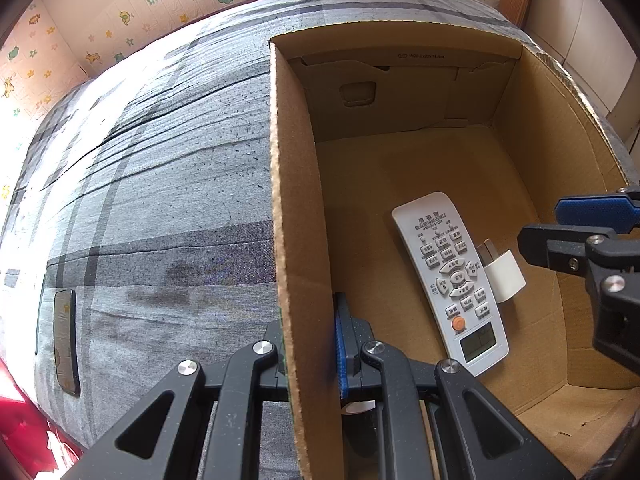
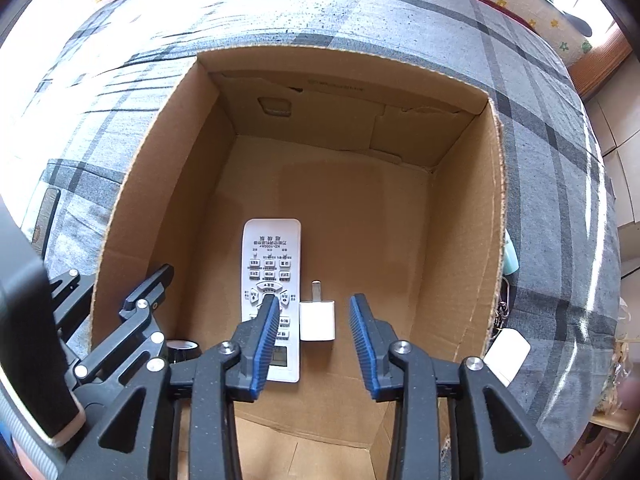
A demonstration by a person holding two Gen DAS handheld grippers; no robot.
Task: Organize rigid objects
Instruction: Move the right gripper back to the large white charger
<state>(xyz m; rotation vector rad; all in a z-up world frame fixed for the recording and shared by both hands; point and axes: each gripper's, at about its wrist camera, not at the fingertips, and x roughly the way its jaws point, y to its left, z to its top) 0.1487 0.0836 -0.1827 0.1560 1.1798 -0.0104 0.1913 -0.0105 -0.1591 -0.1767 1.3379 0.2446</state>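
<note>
An open cardboard box (image 2: pixel 136 184) stands on a grey plaid cloth. A white remote control (image 2: pixel 271 264) and a white plug adapter (image 2: pixel 317 320) lie side by side on its floor; both also show in the left wrist view, the remote (image 1: pixel 448 276) and the adapter (image 1: pixel 505 276). My right gripper (image 2: pixel 315 312) is open and empty, hovering just above the adapter. My left gripper (image 1: pixel 309 328) straddles the box's left wall (image 1: pixel 288 208), one finger on each side, closed against the cardboard.
A dark phone (image 1: pixel 66 340) lies on the cloth (image 1: pixel 168 184) left of the box. A white object (image 2: pixel 507 354) and a pale green item (image 2: pixel 510 258) sit outside the box's right wall. A papered wall (image 1: pixel 80 32) runs behind.
</note>
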